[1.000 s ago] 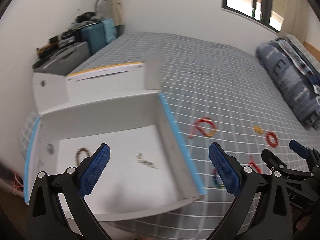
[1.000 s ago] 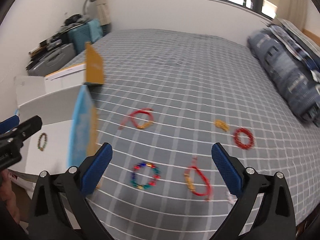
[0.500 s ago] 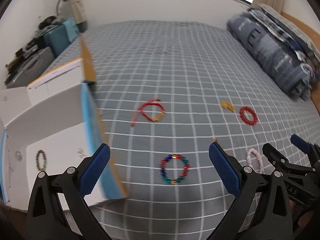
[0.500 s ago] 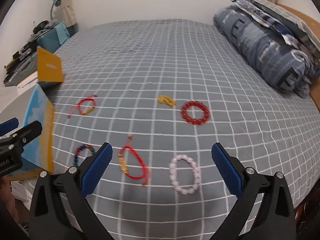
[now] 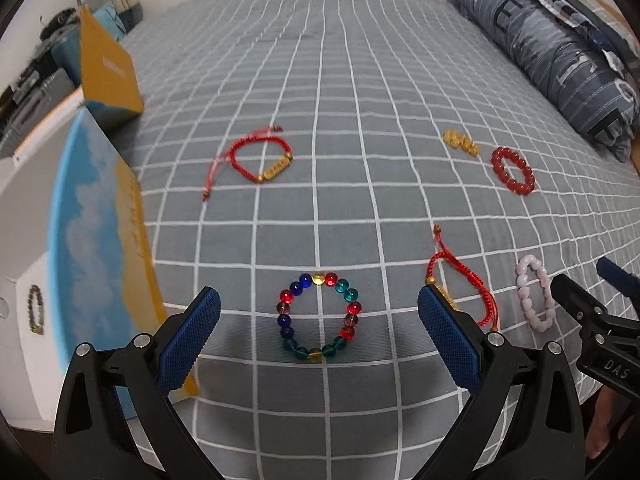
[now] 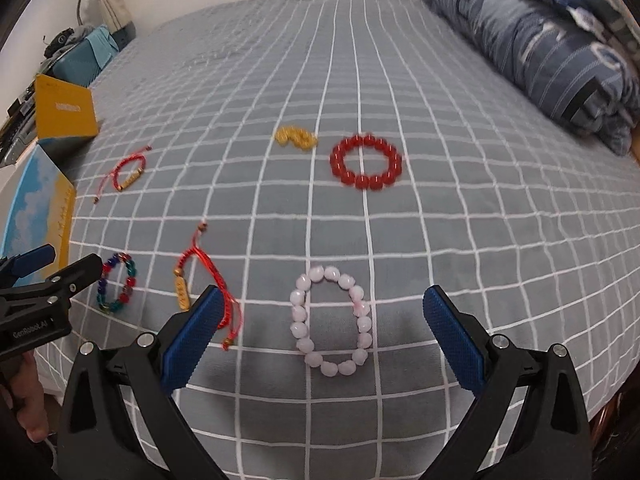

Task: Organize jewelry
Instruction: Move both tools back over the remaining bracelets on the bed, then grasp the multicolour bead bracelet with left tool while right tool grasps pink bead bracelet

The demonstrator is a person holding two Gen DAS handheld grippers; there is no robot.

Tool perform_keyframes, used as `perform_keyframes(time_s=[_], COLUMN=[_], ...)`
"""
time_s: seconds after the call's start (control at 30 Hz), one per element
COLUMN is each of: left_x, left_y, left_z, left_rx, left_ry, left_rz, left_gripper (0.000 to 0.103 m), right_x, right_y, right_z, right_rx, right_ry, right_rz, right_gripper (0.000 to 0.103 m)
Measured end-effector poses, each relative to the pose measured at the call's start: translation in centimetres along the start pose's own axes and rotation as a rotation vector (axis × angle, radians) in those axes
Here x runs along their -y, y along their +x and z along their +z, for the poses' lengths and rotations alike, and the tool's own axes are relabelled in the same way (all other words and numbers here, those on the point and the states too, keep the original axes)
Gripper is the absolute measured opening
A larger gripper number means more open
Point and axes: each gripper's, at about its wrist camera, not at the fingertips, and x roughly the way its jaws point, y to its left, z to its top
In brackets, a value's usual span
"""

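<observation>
My left gripper [image 5: 319, 332] is open, its blue pads either side of a multicolour bead bracelet [image 5: 345, 321] lying on the grey checked bed. My right gripper [image 6: 319, 334] is open over a pale pink bead bracelet [image 6: 301, 330]. A red cord bracelet with a gold charm [image 5: 476, 278] lies between the two; it also shows in the right wrist view [image 6: 182, 290]. Further off lie another red cord bracelet [image 5: 276, 168], a red bead bracelet [image 6: 336, 160] and a small gold piece [image 6: 295, 138]. The white box [image 5: 24, 236] at the left holds a dark bead bracelet [image 5: 35, 308].
The box's blue and yellow side wall [image 5: 92, 240] and an orange flap [image 5: 106, 72] stand at the bed's left edge. A folded dark blue duvet [image 6: 540, 48] lies at the far right. Cases and clutter [image 6: 76, 56] sit against the left wall.
Both grippers have swung right, away from the box, and come down closer to the bed. The multicolour bracelet now lies between my left pads and the pink one between my right pads.
</observation>
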Motion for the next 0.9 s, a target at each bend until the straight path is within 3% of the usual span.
perform_keyframes(time_s=[0.67,0.9], left_x=[-0.7,-1.3], left_y=[5.6,6.5], left_z=[-1.0,-0.8], left_rx=[-0.094,-0.116], left_ry=[-0.023,-0.046], left_rz=[-0.029,-0.050], left_gripper=[0.097,0.096], right_x=[0.9,1.0], right_y=[4.5,5.6], right_z=[-0.5,-0.6], right_rx=[-0.119,-0.153], right_ry=[0.003,-0.008], right_rz=[-0.001,-0.011], right_gripper=[0.095,0.081])
